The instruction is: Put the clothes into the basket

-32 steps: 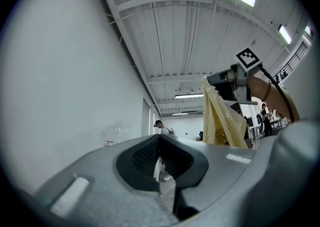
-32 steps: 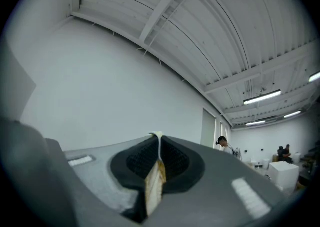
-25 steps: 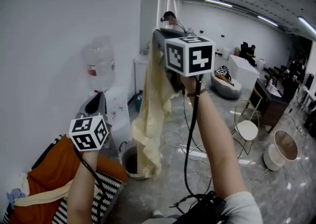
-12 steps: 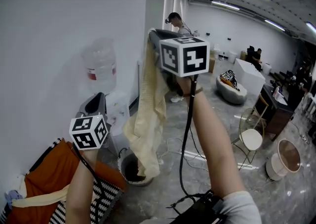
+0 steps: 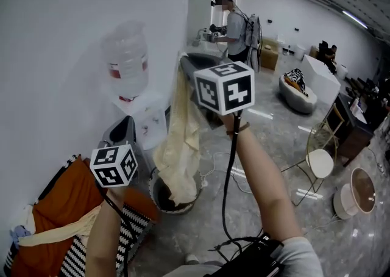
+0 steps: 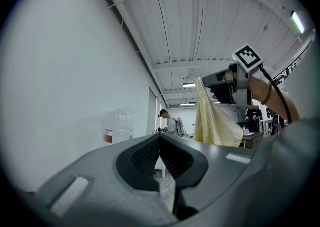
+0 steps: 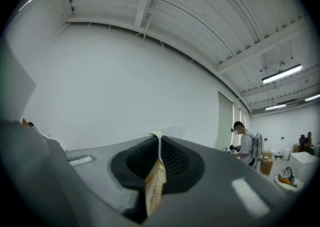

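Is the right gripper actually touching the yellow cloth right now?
Touching. The right gripper view shows the right gripper with its jaws closed on an edge of the yellow cloth.

left tool (image 6: pixel 160 140), right tool (image 7: pixel 159 143): grey | marker cubes (image 5: pixel 224 88): black-white | cable (image 5: pixel 228 172): black | sleeve (image 5: pixel 303 255): light grey

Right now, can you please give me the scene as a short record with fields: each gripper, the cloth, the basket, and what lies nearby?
right gripper: shut on the yellow cloth, held high
left gripper: shut, nothing between its jaws, lower and to the left in the head view
yellow cloth: hangs straight down from the right gripper, its lower end at the basket's mouth
basket: round, dark, directly below the cloth
nearby: orange cloth at lower left; water dispenser behind the basket
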### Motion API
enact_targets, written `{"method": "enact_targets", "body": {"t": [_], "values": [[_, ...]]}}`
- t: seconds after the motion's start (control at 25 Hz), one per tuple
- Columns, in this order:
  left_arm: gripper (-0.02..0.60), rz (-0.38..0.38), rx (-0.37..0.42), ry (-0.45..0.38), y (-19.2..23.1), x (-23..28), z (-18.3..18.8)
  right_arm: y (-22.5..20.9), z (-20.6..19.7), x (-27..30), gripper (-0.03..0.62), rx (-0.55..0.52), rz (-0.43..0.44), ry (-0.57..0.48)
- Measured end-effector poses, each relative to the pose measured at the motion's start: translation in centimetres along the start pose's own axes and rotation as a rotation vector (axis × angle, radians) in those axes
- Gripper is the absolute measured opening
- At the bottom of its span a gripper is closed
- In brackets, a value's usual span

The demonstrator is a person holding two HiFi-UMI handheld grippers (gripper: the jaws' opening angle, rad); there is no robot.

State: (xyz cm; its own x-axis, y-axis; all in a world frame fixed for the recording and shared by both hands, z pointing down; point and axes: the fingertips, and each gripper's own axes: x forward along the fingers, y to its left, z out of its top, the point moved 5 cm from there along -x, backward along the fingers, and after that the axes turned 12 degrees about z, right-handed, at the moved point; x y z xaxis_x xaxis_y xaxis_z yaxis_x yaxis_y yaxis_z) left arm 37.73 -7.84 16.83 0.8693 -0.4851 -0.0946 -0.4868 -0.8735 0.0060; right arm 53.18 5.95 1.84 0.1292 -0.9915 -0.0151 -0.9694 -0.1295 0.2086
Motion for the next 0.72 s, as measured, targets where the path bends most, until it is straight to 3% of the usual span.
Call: {"method": "enact_targets", "body": {"t": [0.28, 0.72], "values": [[-0.005, 0.024, -0.013, 0.150, 0.2, 1.4, -8.1, -0.3, -12.3, 2.7, 0.017, 0.126, 0.066, 0.120], [-0.005, 0.089, -0.120, 0.345, 1.5, 3.4, -21.5, 0.8, -30.4, 6.7, 0.017, 0.286, 0.079, 0.314]]}}
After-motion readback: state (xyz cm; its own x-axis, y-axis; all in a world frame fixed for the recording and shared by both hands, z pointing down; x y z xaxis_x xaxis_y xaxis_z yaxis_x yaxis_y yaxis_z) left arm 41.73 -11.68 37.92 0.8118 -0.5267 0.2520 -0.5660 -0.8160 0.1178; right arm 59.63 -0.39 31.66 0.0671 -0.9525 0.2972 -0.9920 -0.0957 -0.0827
